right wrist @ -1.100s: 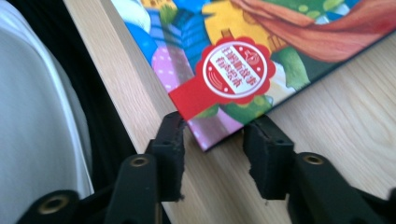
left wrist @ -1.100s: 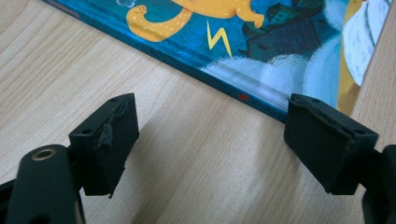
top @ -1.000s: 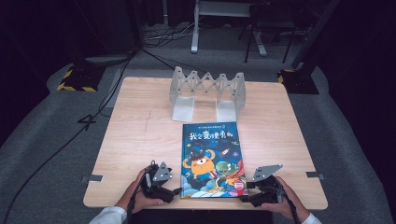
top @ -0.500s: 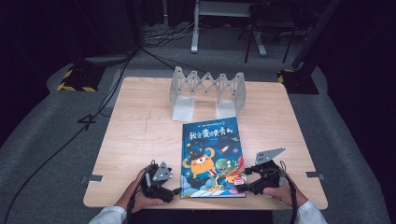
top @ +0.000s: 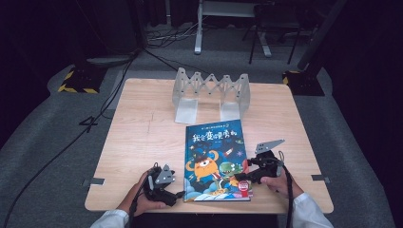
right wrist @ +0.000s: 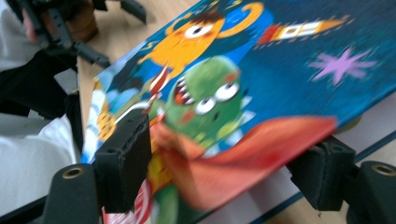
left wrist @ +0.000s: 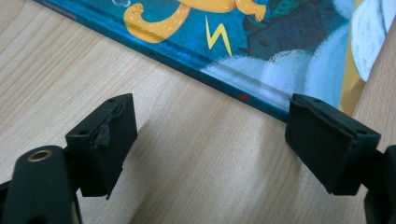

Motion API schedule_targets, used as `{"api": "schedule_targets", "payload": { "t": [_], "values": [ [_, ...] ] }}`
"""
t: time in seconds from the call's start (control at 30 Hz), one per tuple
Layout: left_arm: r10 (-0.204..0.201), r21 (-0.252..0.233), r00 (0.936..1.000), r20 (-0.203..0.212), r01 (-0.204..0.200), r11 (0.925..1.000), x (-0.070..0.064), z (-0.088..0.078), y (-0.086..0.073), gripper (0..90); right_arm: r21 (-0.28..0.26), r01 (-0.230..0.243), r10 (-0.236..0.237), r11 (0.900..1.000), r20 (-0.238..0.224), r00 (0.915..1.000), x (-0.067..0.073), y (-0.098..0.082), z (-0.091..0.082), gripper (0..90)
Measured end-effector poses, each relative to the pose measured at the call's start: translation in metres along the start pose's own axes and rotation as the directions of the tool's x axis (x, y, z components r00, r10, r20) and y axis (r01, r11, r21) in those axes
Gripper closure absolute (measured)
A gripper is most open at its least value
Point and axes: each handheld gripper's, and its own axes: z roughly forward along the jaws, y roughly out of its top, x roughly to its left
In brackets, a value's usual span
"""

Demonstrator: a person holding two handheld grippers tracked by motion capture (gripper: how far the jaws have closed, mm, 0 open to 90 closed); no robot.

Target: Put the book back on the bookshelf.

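Note:
A children's book (top: 216, 159) with a blue cover, an orange monster and a green one lies flat on the wooden table (top: 142, 142). My right gripper (top: 243, 175) reaches in over the book's right edge near the front corner. In the right gripper view the cover (right wrist: 261, 79) runs between its jaws, one jaw above the cover and the other below its edge; my right gripper (right wrist: 222, 172) has just been opening and stands open. My left gripper (top: 177, 193) rests open on the table just left of the book's front corner (left wrist: 299, 70), with only bare wood between its jaws (left wrist: 210, 149).
A grey zigzag book rack (top: 211, 92) stands at the back of the table, beyond the book. Bare wood stretches left of the book. The table's front edge runs just under both hands. Cables (top: 57, 152) trail over the dark floor to the left.
My right gripper has moved away from the front edge and in toward the book's right side, and its jaws stand wider. The left gripper has stayed put.

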Motion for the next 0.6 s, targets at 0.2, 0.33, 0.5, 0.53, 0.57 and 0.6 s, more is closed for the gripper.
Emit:
{"api": "schedule_targets", "payload": {
  "t": [0.2,0.33,0.5,0.53,0.57,0.6],
  "values": [
    [0.007,0.001,1.0,-0.004,-0.007,1.0,0.001,0.0,0.0,16.7,-0.019,-0.015,0.014,1.0,-0.008,0.9999,-0.009,0.01,0.011,27.0],
    [0.007,0.002,1.0,-0.004,-0.007,1.0,0.001,0.0,0.0,16.5,-0.036,-0.003,0.003,0.999,0.001,1.0,-0.007,0.017,0.016,26.7],
    [0.009,0.004,1.0,-0.002,-0.009,1.0,0.001,0.001,0.001,16.1,-0.036,0.024,-0.024,0.999,0.008,0.9997,-0.004,0.022,0.014,27.3],
    [0.009,0.004,1.0,-0.002,-0.009,1.0,0.001,0.001,0.001,16.0,-0.036,0.03,-0.03,0.999,0.012,0.9995,-0.003,0.022,0.014,27.5],
    [0.009,0.003,1.0,-0.002,-0.009,1.0,0.001,0.001,0.001,16.0,-0.04,0.034,-0.033,0.999,0.01,0.9994,-0.003,0.022,0.014,28.1],
    [0.01,0.004,1.0,-0.001,-0.01,0.9999,0.001,0.001,0.001,15.8,-0.044,0.034,-0.034,0.998,0.008,0.9994,-0.003,0.022,0.013,30.8]
  ]
}}
